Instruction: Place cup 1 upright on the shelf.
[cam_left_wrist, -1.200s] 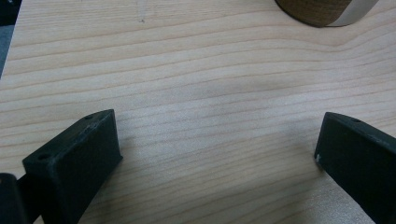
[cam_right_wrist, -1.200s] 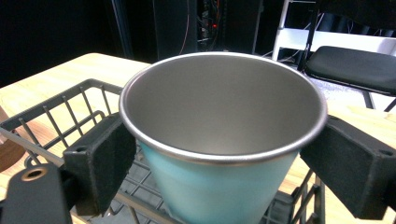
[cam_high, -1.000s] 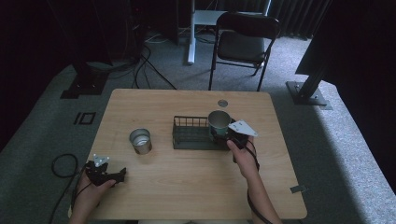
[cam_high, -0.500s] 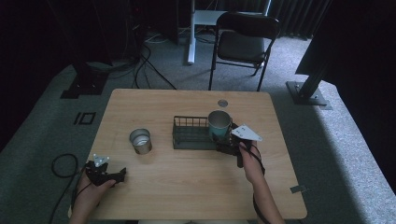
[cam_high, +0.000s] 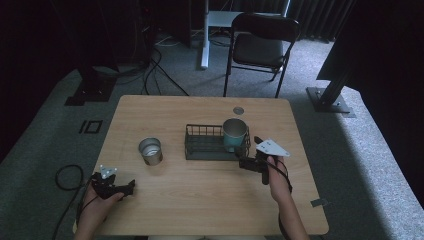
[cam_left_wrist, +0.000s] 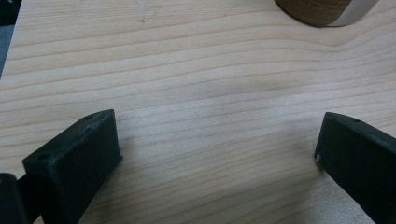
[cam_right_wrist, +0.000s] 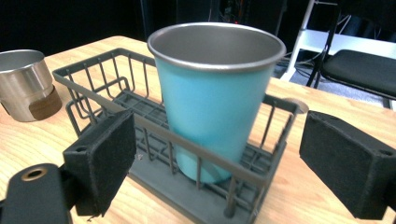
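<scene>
High view first: the teal cup (cam_high: 234, 134) stands upright in the right end of the dark wire basket (cam_high: 216, 143) at the middle of the table (cam_high: 210, 200), and the right gripper (cam_high: 248, 163) has drawn back toward the near side since a second ago, when it was up against the cup at the basket's right end; it now sits just near of the basket, apart from the cup. That retreat suggests the cup has been let go in the basket and the placing step is done. A second, steel cup (cam_high: 150, 150) stands on the table left of the basket, and the left gripper (cam_high: 131, 187) rests at the near left corner, where it was before. Left gripper view: its jaws stand wide apart over bare wood, gripping nothing, with the base of the steel cup (cam_left_wrist: 322, 11) at the far edge. Right gripper view: the jaws are spread wide with the teal cup (cam_right_wrist: 215, 98) and basket (cam_right_wrist: 140, 116) beyond them, untouched, so the steel cup (cam_right_wrist: 25, 84) at far left is likely the next one to fetch.
</scene>
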